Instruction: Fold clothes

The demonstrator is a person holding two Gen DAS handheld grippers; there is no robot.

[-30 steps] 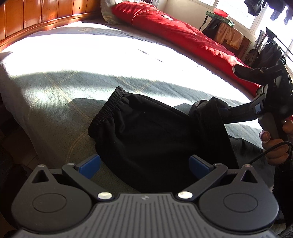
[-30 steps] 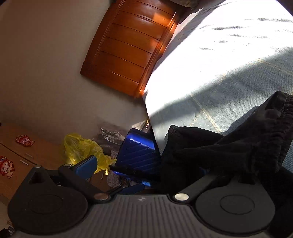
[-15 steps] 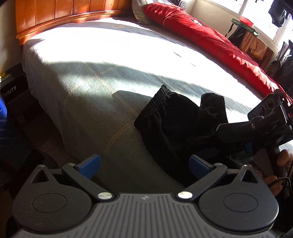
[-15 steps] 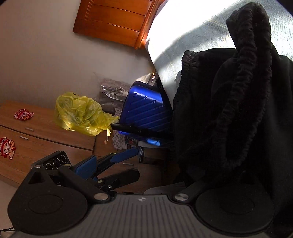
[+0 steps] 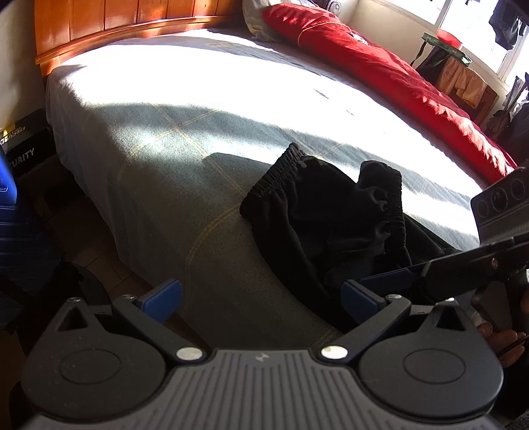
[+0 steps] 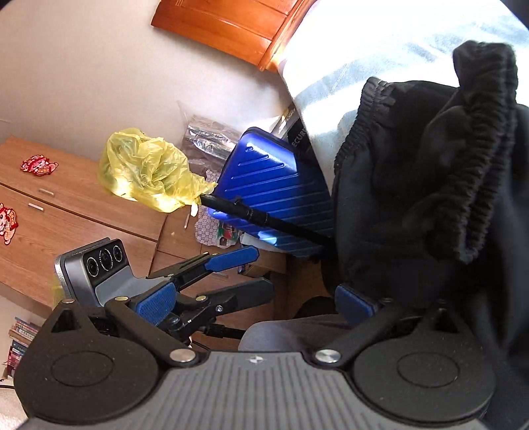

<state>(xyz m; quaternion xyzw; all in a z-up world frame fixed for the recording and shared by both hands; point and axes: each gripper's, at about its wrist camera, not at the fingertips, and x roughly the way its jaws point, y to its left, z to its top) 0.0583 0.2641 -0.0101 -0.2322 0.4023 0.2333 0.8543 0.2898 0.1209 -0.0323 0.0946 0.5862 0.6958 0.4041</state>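
Observation:
A black garment with an elastic waistband [image 5: 317,228] lies bunched on the grey-blue bed sheet [image 5: 172,172] near the front edge. My left gripper [image 5: 261,297] hovers open just short of it, its right pad next to the cloth, nothing between the fingers. The right gripper [image 6: 254,304] is open too; the black garment [image 6: 429,185] hangs against its right finger and fills that side of the view. In the left wrist view the right gripper's blue finger [image 5: 390,274] reaches into the garment's lower right. A hand [image 5: 496,330] holds that tool.
A red quilt [image 5: 380,76] lies along the bed's far side and a wooden headboard [image 5: 115,20] stands at the back. Beside the bed are a blue suitcase [image 6: 274,198], a yellow plastic bag [image 6: 148,175] and a wooden cabinet [image 6: 66,205].
The left gripper has drawn back from the garment toward the bed's edge. The right gripper has come down, the lifted cloth has dropped onto the sheet, and its right pad now shows.

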